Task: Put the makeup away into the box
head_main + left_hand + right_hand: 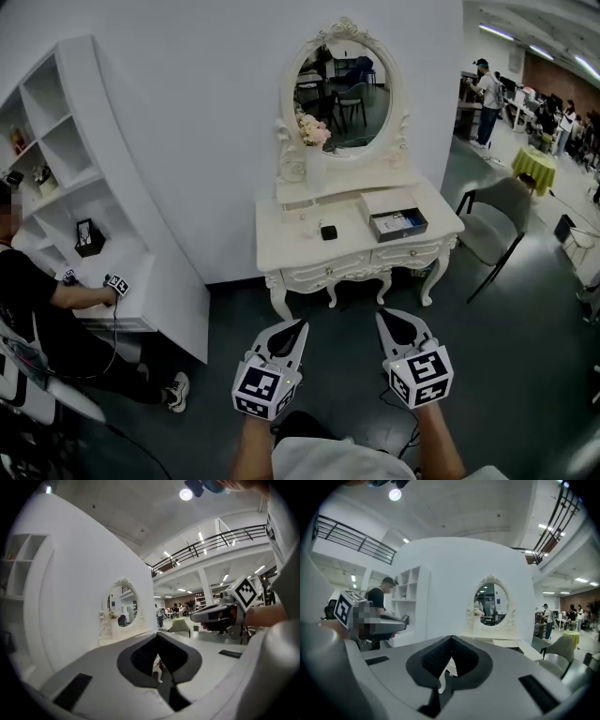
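Note:
A white dressing table point(309, 246) with an oval mirror point(342, 89) stands against the white wall ahead. On its top lie an open grey box point(397, 223) at the right and a small black item point(328, 232) near the middle. Both grippers hang in the air well short of the table, side by side over the dark floor. My left gripper point(298, 330) is shut with nothing in it, and my right gripper point(388, 322) is shut and empty too. In the left gripper view the right gripper point(197, 616) shows at the right; the mirror point(491, 604) shows beyond the right gripper's shut jaws.
A white shelf unit point(70, 178) curves along the left wall, where a seated person in black point(42, 323) works with another gripper. A grey chair point(497, 225) stands right of the table. People, tables and a yellow-green covered table point(534, 167) fill the far right hall.

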Demonstrator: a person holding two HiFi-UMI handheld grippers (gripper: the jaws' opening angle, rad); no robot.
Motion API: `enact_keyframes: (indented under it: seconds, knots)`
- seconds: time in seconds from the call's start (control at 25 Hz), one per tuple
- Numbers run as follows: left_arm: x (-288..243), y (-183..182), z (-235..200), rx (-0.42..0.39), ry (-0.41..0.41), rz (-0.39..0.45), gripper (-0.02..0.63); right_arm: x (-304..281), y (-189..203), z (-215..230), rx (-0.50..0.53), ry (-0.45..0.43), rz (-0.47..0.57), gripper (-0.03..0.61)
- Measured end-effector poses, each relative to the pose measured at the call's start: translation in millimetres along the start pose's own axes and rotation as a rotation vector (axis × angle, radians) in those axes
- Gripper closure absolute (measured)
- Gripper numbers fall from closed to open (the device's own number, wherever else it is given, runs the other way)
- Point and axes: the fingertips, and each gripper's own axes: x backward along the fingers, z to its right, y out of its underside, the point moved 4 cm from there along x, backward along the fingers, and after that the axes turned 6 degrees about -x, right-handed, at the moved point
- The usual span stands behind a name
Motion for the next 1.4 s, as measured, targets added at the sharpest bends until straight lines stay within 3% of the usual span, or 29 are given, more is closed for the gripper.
enact_keyframes:
  seconds: [0.12,0.28,0.44,0.6,0.8,1.12,1.4]
  knots:
    - [-10.0,4.0,6.0,-0.022,0.001,-0.036,0.6,-4.3,6.7,7.5,0.043,0.002,-0.042,0.578]
    - [-31.2,11.5,5.1,-0.034,0.011,-0.058,0.6,-15.2,7.9,25.7,-0.02,0.007,-0.023,0.577]
    - [-55.0,19.6,-10.0,-0.066,-0.001,-0.077,0.6,-37.0,5.7,39.6,-0.007,0.004,-0.013,0.578]
    - [-85.1,31.0,-40.7,-0.043,-0.016,-0.08,0.6,-65.2,-4.5,52.8,-0.048,-0.017,0.029,0.577]
    - [-124.4,43.6,-87.9,-0.029,-0.023,-0.088,0.6,-117.9,-11.5,74.7,-0.073,-0.015,0.005,0.577]
    - [-199.9,49.0,-163.9,-0.038,0.004,-0.111,0.6,-210.5,-35.7,99.1,0.033,0.015,-0.028,0.577]
    - [-267.0,66.7,-215.4,-0.039,0.038,-0.159,0.6,-284.0,-42.5,133.0,-0.007,0.043,-0.05,0.577]
